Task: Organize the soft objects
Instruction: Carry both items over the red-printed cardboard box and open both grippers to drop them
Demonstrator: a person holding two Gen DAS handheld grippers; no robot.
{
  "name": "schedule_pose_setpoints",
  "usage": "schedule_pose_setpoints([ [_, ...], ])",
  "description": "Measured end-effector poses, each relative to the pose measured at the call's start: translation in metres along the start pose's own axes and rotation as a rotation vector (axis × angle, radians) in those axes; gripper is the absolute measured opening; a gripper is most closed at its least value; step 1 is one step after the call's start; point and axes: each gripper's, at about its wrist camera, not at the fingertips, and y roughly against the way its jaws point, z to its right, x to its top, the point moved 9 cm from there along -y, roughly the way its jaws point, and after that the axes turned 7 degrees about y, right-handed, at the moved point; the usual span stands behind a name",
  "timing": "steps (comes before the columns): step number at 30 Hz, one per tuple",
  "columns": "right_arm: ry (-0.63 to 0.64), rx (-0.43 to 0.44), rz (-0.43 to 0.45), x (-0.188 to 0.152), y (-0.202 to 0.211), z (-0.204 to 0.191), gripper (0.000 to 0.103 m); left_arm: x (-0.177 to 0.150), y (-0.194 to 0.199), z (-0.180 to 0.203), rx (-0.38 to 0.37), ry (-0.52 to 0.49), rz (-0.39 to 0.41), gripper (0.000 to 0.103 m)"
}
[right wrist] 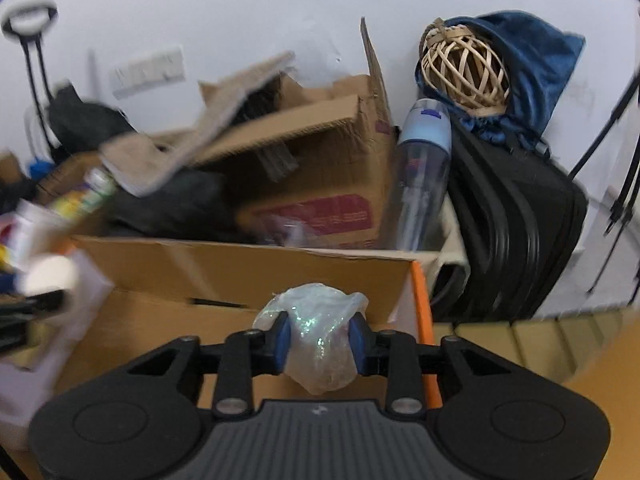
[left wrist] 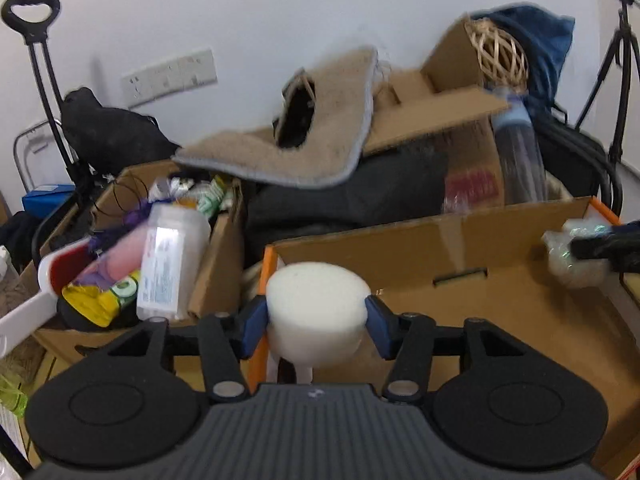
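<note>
step: carrying two soft items toward the open cardboard box point(left wrist: 460, 248) with the orange edge; judging this as the drop-off phase, neither item released yet.
left gripper point(left wrist: 316, 322): grasping the white foam puck point(left wrist: 318, 300), blue pads touching its two sides; puck is sitting right between the fingers, just ahead of the gripper body, over the near-left corner of the box.
right gripper point(right wrist: 320, 344): grasping the crinkly clear plastic wad point(right wrist: 320, 336) with glittery flecks, pads pressing in on both sides; wad is hanging between the fingers, above the box's right end by the orange rim.
cross view: the right gripper's wad is also showing far right of the left gripper, over the same box.
next move: likely needing both grippers lowered further into the box and fingers spread wide enough for the foam to fall free; the plastic may be clinging to a pad, so a small shake could be needed.
other box: to the left of the left gripper, a cardboard box of clutter point(left wrist: 216, 264) holding a white labelled tub point(left wrist: 170, 264) and yellow packets.
beyond: tan mat point(left wrist: 320, 148), blue-capped water bottle point(right wrist: 424, 168), wicker ball point(right wrist: 464, 72) on blue cloth.
writing: tub label and red print on the rear box are blurring out; nothing readable, no brand legible.
</note>
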Motion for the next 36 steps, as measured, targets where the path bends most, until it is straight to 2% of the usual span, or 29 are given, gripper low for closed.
schedule_pose_setpoints([
  [1,0.029,-0.034,-0.021,-0.002,-0.008,0.000,0.056,-0.002,-0.001,0.002,0.001,-0.010,-0.016,0.068],
  [2,0.051,-0.057,-0.040,-0.005,-0.013,-0.001,0.060,-0.004,-0.002,0.003,0.000,-0.026,-0.028,0.072],
  [5,0.059,-0.055,-0.022,-0.004,-0.009,-0.002,0.066,-0.010,-0.001,0.005,0.007,-0.048,-0.024,0.072],
  [8,0.047,-0.039,0.006,0.004,0.014,-0.002,0.068,-0.005,0.013,-0.002,-0.023,0.005,-0.031,0.072],
  [10,0.045,-0.031,0.034,0.013,0.042,-0.001,0.068,0.006,0.037,-0.006,-0.043,0.040,-0.016,0.073],
  [12,0.046,-0.024,0.069,0.027,0.073,0.000,0.068,0.022,0.074,-0.009,-0.056,0.061,0.027,0.073],
  [15,0.074,-0.034,0.148,0.044,0.139,0.000,0.076,0.044,0.141,-0.017,-0.051,0.053,0.121,0.082],
  [17,0.093,-0.058,0.191,0.049,0.186,-0.001,0.081,0.053,0.188,-0.022,-0.047,0.045,0.166,0.084],
  [21,0.092,-0.045,0.252,0.047,0.274,-0.004,0.082,0.056,0.278,-0.033,-0.056,0.037,0.231,0.087],
  [24,0.099,-0.047,0.298,0.040,0.328,-0.007,0.084,0.049,0.331,-0.041,-0.056,0.030,0.284,0.090],
  [27,0.115,-0.048,0.331,0.017,0.376,-0.016,0.084,0.028,0.376,-0.047,-0.073,0.035,0.322,0.091],
  [29,0.119,-0.017,0.359,-0.010,0.403,-0.024,0.085,0.000,0.407,-0.052,-0.072,0.038,0.381,0.093],
  [33,0.153,0.054,0.441,-0.087,0.445,-0.050,0.089,-0.082,0.455,-0.049,-0.083,0.012,0.498,0.099],
  [36,0.149,0.109,0.501,-0.161,0.468,-0.070,0.094,-0.151,0.473,-0.047,-0.123,0.040,0.507,0.102],
])
